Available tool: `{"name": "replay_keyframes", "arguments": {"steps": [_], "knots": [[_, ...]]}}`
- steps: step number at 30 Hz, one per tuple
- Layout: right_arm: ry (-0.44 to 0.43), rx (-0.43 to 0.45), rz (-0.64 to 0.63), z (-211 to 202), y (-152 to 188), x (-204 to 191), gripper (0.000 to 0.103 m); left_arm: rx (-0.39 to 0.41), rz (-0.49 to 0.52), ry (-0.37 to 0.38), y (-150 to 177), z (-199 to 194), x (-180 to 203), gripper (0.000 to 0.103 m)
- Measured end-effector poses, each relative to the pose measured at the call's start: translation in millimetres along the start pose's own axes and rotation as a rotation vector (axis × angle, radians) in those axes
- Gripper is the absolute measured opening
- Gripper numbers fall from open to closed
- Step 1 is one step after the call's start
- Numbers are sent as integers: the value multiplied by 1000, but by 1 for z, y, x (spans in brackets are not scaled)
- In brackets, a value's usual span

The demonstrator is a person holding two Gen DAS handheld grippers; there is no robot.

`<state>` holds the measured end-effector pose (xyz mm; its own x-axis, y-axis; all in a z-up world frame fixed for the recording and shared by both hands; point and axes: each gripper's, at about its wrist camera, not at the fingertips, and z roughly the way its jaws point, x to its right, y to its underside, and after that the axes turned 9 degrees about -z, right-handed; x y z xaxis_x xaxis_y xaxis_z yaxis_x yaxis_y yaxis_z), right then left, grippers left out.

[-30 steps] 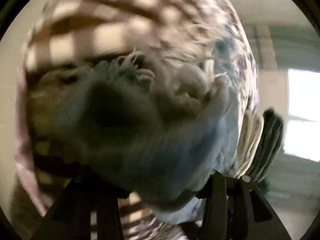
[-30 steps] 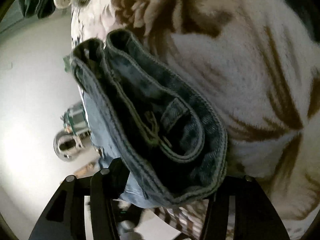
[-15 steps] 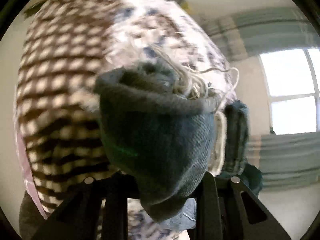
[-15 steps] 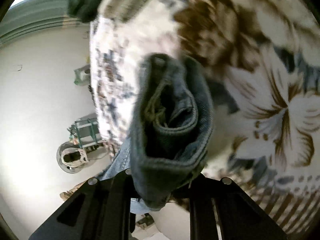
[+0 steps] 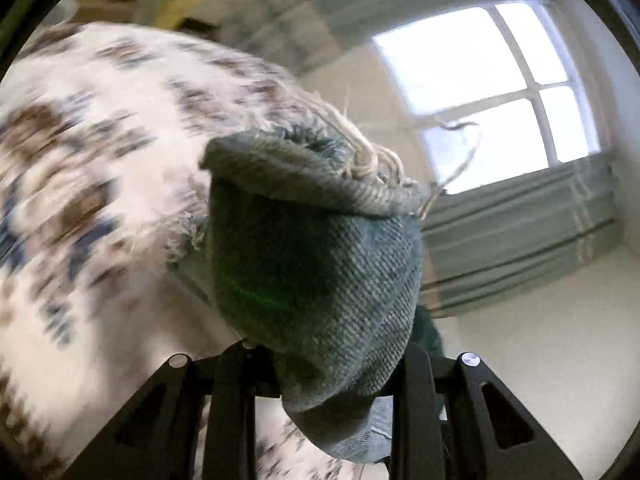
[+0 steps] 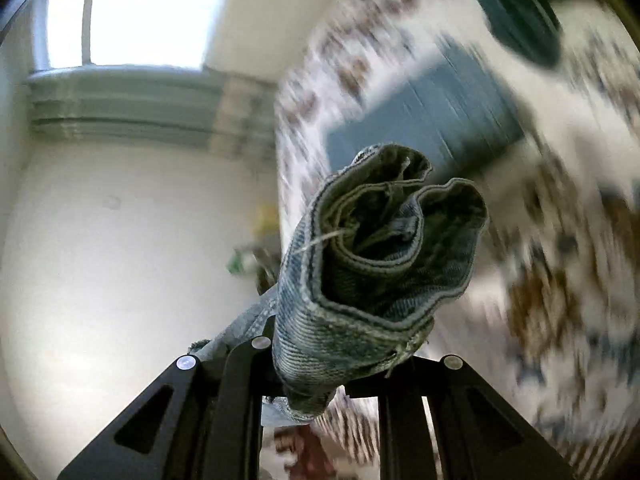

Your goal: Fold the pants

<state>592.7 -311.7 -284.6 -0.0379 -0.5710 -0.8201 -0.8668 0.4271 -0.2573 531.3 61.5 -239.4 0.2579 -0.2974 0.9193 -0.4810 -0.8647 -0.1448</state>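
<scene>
The pants are blue denim jeans. My left gripper is shut on a bunched frayed end of the jeans, which fills the middle of the left wrist view. My right gripper is shut on a rolled, hemmed fold of the jeans, held up off the bed. More blue denim lies flat on the patterned bedspread beyond it, blurred.
A white bedspread with brown and blue flowers lies to the left in the left wrist view and to the right in the right wrist view. A window, grey curtains and pale walls lie beyond. A dark green item sits on the bed.
Both grippers have lifted and swung with the denim still held. The views have tilted from the bedspread up toward the window and walls.
</scene>
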Motion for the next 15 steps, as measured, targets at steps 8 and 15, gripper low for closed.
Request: {"name": "replay_keyframes", "arguments": {"steps": [8, 15], "knots": [[-1, 168, -111, 39, -178, -18, 16, -74, 84, 63, -64, 171, 58, 22], [146, 31, -12, 117, -182, 115, 16, -198, 118, -199, -35, 247, -45, 23]]}}
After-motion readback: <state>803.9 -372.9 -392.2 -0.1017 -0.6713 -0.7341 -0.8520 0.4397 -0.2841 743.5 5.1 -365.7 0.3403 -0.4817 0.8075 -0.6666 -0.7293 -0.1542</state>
